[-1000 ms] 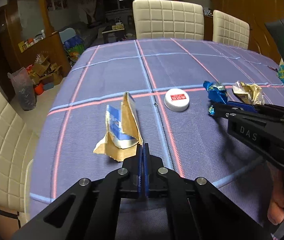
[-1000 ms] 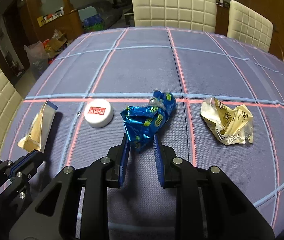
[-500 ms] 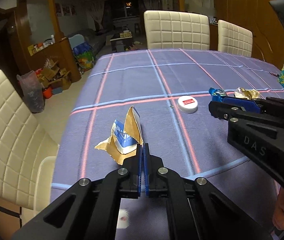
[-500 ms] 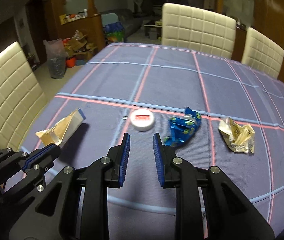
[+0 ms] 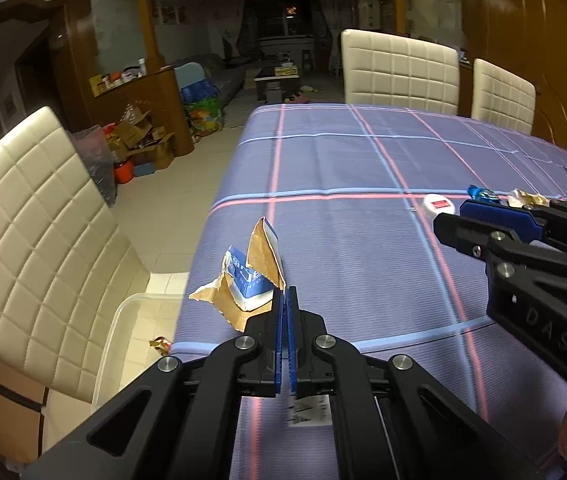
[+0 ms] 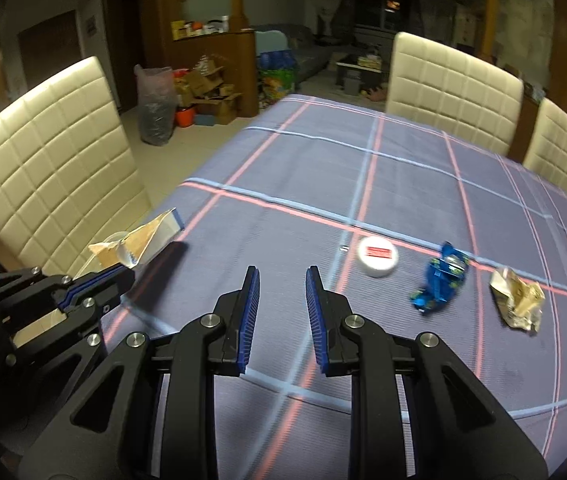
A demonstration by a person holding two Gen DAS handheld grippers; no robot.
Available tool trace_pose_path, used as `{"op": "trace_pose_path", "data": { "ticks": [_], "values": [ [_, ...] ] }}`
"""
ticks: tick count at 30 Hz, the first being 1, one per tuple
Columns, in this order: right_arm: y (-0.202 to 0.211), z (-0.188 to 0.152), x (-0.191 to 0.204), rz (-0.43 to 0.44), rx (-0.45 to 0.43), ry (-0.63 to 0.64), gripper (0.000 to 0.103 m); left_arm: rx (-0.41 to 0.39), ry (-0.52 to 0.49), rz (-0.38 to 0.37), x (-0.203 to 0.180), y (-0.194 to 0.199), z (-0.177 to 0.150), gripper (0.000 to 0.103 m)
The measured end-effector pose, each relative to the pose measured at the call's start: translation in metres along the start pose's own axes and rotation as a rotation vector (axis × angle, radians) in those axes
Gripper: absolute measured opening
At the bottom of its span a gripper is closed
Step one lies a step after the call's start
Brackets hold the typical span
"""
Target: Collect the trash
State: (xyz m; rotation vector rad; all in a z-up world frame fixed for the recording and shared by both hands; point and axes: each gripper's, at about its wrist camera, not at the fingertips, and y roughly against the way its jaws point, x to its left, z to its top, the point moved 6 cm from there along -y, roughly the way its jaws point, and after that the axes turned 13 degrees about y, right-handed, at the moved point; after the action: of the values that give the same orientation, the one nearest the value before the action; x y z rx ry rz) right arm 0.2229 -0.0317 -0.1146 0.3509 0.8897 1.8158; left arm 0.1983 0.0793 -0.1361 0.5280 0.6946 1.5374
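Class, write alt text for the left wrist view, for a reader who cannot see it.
The left gripper, shut on a torn brown and blue carton, holds it at the edge of a purple checked table. The right gripper reaches in from the right, and a clear plastic bin sits on the floor beside a cream chair.

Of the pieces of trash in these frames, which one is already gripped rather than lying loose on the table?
The torn cardboard carton, pinched in the shut left gripper. The white cap, blue wrapper and gold wrapper lie loose.

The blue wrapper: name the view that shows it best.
Right wrist view: the blue wrapper lies whole and unobstructed on the tablecloth. In the left wrist view only a sliver peeks out behind the right gripper.
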Motion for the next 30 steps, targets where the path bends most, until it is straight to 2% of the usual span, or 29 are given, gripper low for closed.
{"op": "trace_pose_path", "data": {
  "ticks": [12,20,24,30],
  "values": [
    [0.004,0.023,0.064,0.038,-0.039,0.124,0.025,-0.03,0.066,0.053,0.052,0.01,0.002,0.002],
    [0.001,0.029,0.091,0.054,-0.051,0.171,0.025,-0.028,0.105,0.078,0.08,0.011,-0.003,0.002],
    [-0.006,0.024,0.088,0.034,-0.035,0.165,0.025,-0.03,0.113,0.078,0.081,0.011,-0.002,0.002],
    [-0.01,0.016,0.046,-0.025,-0.018,0.087,0.026,-0.028,0.086,0.055,0.06,0.01,0.0,0.002]
  ]
}}
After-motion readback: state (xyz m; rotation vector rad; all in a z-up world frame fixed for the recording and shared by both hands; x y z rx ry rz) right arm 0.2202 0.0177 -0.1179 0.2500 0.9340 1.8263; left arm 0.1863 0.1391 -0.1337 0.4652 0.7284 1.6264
